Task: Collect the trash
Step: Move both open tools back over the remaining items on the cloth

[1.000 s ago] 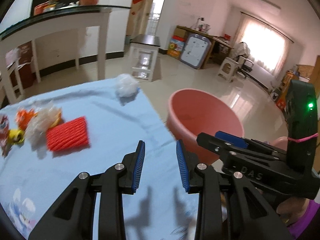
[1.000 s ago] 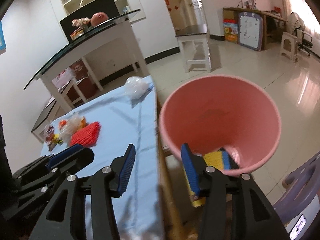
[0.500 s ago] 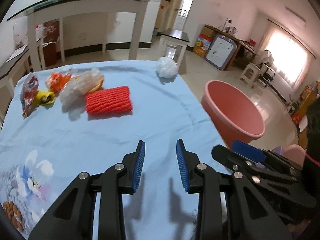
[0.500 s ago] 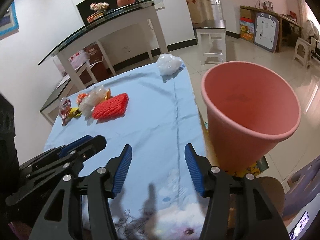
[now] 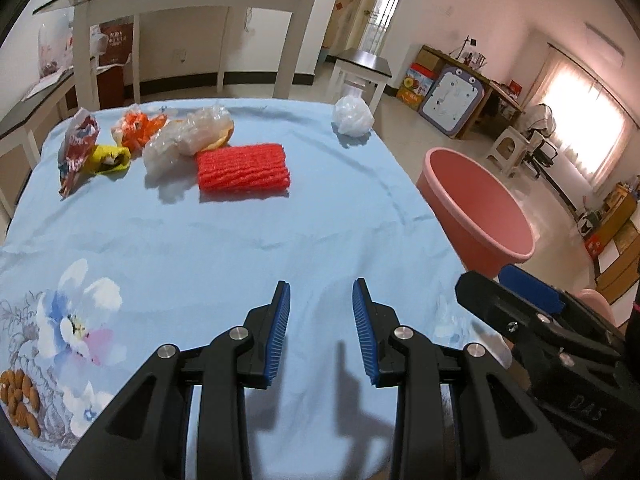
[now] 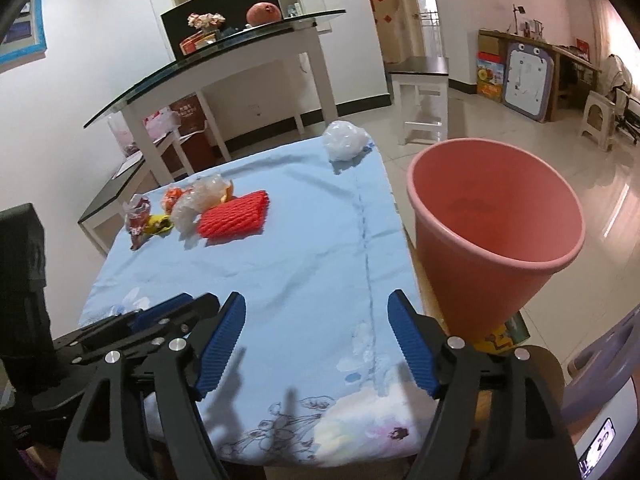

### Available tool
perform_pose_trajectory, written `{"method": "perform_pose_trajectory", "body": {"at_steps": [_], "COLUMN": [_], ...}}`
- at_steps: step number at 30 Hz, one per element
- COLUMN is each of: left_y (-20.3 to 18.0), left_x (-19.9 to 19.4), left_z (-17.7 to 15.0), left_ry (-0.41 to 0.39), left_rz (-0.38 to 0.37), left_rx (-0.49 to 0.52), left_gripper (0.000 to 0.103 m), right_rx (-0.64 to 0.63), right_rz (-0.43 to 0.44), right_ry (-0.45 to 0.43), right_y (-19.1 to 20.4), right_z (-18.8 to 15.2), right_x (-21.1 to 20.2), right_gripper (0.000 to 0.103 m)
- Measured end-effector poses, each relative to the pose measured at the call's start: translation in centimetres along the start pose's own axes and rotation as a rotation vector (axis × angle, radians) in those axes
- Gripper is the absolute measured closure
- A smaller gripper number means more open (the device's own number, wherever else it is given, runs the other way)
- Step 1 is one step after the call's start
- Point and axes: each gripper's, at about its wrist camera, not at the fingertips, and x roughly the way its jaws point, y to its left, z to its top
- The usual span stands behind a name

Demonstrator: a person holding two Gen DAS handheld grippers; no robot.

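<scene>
Red foam netting, the kind that wraps fruit, lies flat on the blue tabletop in the left wrist view, well apart from the left tool. I judge it very light, soft and springy, so a pinch across one short edge should hold it. Touching its far left corner sits a crumpled clear plastic bag, then an orange wrapper, a yellow scrap and a red printed packet. All look thin and light; the films may slip, so it is better to take them at a thick fold. A white plastic ball rests alone near the far corner. The left tool is about half open and holds nothing.

In the right wrist view, the pink bin stands just beside the tabletop's right edge. The right tool has just been opening; now it is wide apart, with nothing between the pads, only blue cloth below.
</scene>
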Motion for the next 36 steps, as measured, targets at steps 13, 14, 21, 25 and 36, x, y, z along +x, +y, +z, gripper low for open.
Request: {"method": "perform_pose_trajectory", "body": {"at_steps": [13,14,21,25,36], "left_y": [1.0,1.1,3.9,6.3,10.5], "left_x": [-1.4,-1.5,-1.9,-1.9,0.4], "left_z": [-0.2,-0.1,1.8,3.5,8.2], "left_ry": [-0.036,-0.040,-0.092,-0.107,-0.113], "left_rz": [0.003,0.008,0.082,0.100,0.120], "left_rx": [-0.026,-0.028,-0.030,-0.044,-0.024], "left_gripper": [0.070,0.070,0.070,0.070,0.070], "right_rx": [0.015,0.015,0.017,0.029,0.031], "right_rz": [0.054,0.049,-0.005,0.020,0.034], "right_ry": [0.025,0.027,0.008,0.022,0.048], "right_y": [0.8,0.8,0.5,0.1,0.0], "right_z": [0.7,0.9,3.0,4.6,7.9], "right_x": [1.1,1.4,3.5,5.3,9.5], "right_gripper": [0.033,0.036,0.036,0.034,0.030]}}
